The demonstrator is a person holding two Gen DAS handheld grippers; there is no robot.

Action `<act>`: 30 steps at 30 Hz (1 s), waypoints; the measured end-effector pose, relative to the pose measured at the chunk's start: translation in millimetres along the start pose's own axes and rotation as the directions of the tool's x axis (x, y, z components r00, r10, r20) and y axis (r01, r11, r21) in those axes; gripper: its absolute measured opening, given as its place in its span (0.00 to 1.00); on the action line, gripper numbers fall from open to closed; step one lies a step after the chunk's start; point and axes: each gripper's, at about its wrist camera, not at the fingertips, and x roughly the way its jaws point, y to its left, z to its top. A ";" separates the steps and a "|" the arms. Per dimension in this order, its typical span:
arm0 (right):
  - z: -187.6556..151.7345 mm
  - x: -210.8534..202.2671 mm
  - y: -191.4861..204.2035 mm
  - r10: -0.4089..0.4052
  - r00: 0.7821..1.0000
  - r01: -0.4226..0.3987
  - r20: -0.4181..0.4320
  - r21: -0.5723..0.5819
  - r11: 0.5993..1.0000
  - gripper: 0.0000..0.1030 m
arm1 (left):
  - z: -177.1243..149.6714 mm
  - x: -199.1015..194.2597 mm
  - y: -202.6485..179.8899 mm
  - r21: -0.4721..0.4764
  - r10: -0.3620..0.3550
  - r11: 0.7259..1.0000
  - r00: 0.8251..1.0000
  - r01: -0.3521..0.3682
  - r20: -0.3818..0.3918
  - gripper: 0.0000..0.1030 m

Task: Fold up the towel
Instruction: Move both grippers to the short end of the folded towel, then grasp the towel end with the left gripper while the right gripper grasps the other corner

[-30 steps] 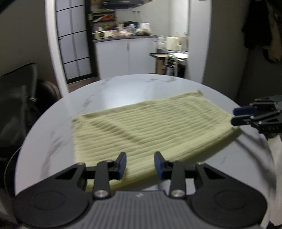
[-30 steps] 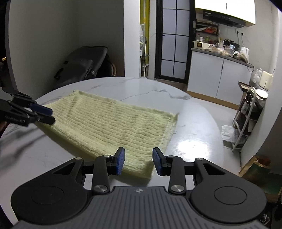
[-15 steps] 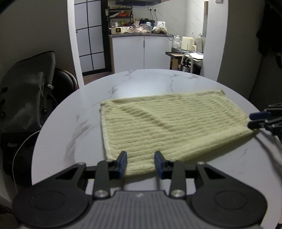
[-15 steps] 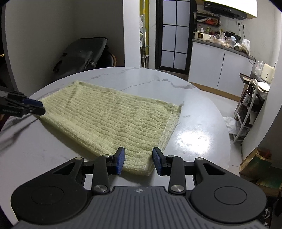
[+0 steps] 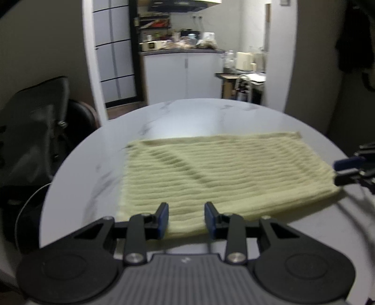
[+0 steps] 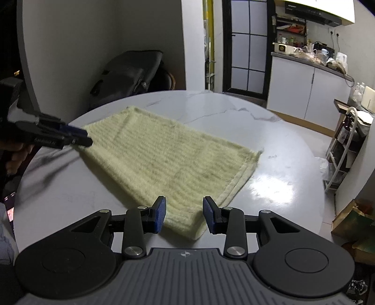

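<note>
I see the pale green ribbed towel [image 5: 218,173] lying flat on the round marble table [image 5: 187,115]. My left tool [image 5: 186,219] is released, its blue pads straddling the near left edge. My right tool [image 6: 184,214] is likewise released at the near right corner.

We record a round white marble-veined counter [image 6: 234,117] with a glare patch on its right side. Behind it stands a black-framed glazed door [image 6: 246,47], with a yellow vertical pipe [image 6: 209,42] beside it. White kitchen cabinets [image 6: 309,93] carry a cluttered worktop beneath a range hood [image 6: 314,14]. A dark bag [image 6: 126,72] rests on a chair against the pale wall. A white wire rack [image 6: 344,150] stands at right.
</note>
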 end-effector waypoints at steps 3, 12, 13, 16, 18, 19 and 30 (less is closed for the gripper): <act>3.1 0.4 -5.0 -0.015 1.000 0.015 0.001 -0.003 1.000 0.38 | 4.0 3.6 -14.4 0.026 -0.043 0.999 0.999 0.043 0.004 0.35; 8.6 4.6 -28.4 -0.025 1.000 0.025 -0.002 0.000 1.000 0.38 | 9.8 14.7 -59.7 0.081 -0.116 0.990 0.993 0.117 -0.015 0.35; 9.1 5.1 -31.3 -0.024 1.000 0.024 -0.002 0.001 1.000 0.38 | 10.7 16.1 -66.5 0.093 -0.122 0.988 0.992 0.123 -0.019 0.35; 10.9 6.9 -39.1 -0.023 1.000 0.023 -0.002 0.000 1.000 0.38 | 12.4 19.0 -82.8 0.116 -0.135 0.984 0.990 0.138 -0.028 0.35; 12.4 8.3 -43.4 -0.020 1.000 0.020 0.000 -0.005 1.000 0.38 | 13.2 20.4 -90.8 0.124 -0.137 0.982 0.990 0.140 -0.033 0.35; 13.1 8.6 -45.3 -0.015 1.000 0.015 0.004 -0.007 1.000 0.38 | 13.6 21.2 -94.4 0.123 -0.131 0.983 0.991 0.134 -0.036 0.35; 15.0 13.4 -69.3 0.030 0.999 -0.029 0.040 -0.037 0.999 0.38 | 16.4 20.4 -137.5 0.069 0.002 0.998 0.999 0.001 -0.053 0.35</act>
